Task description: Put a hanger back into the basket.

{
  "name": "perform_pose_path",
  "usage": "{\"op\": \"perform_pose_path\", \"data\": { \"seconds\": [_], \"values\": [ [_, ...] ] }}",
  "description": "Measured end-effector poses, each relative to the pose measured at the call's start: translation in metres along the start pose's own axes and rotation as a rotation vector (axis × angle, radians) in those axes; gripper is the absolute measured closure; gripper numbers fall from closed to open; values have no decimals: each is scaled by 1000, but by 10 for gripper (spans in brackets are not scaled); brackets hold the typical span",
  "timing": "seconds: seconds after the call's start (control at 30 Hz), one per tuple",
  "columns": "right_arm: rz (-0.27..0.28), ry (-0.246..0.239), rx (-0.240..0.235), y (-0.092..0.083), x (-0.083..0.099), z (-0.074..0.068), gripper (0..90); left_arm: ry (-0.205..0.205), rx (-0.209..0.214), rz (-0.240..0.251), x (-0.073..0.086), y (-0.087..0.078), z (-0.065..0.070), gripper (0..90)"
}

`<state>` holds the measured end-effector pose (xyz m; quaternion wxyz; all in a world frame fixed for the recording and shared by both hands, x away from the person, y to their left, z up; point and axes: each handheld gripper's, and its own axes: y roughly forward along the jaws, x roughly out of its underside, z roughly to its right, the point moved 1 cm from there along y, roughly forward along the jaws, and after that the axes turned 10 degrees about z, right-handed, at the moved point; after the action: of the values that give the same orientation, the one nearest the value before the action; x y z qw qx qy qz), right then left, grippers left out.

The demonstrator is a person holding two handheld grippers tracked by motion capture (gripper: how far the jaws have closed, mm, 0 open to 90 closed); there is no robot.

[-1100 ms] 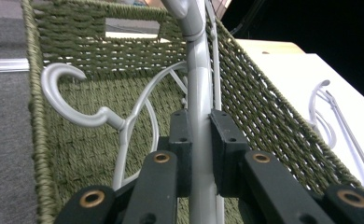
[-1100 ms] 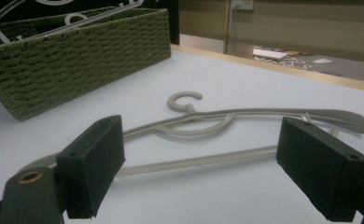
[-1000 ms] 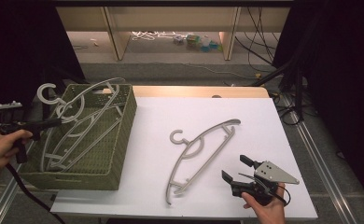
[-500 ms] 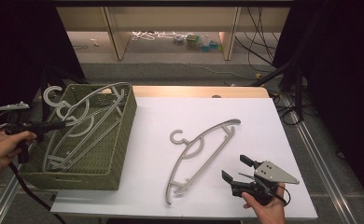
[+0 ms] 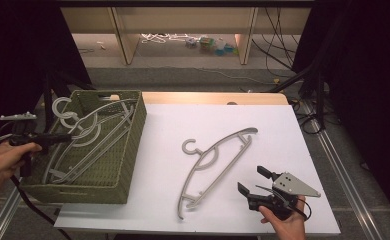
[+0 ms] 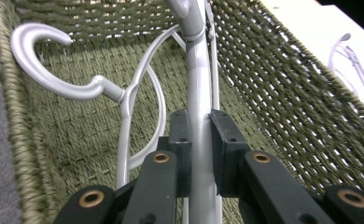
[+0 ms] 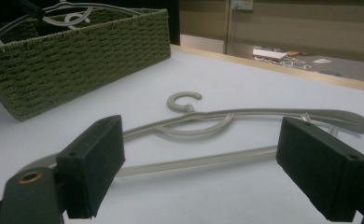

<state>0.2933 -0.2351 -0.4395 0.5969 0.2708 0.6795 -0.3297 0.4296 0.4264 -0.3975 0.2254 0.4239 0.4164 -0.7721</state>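
The held hanger (image 6: 201, 116) runs past the left gripper view's top and bottom edges.

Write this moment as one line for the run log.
left gripper: shut on hanger in basket | right gripper: open near hanger on table | basket: green

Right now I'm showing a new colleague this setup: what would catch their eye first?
Probably the green woven basket at the table's left, with grey hangers in it, one of which the left gripper clamps by its arm. Next, the lone grey hanger lying flat on the white tabletop, mid-table. The right gripper sits near its lower end with fingers wide apart, holding nothing.
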Motion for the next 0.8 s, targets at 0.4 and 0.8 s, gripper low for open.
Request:
{"op": "perform_pose_path", "data": {
  "seconds": [0.4, 0.8],
  "values": [
    [-2, -7, 5, -1, 0, 0, 161, -23, -74, -91, 5, 20, 1, 790],
    [1, -7, 3, -1, -1, 0, 161, -119, -124, -49, 1, 15, 2, 653]
  ]
}}
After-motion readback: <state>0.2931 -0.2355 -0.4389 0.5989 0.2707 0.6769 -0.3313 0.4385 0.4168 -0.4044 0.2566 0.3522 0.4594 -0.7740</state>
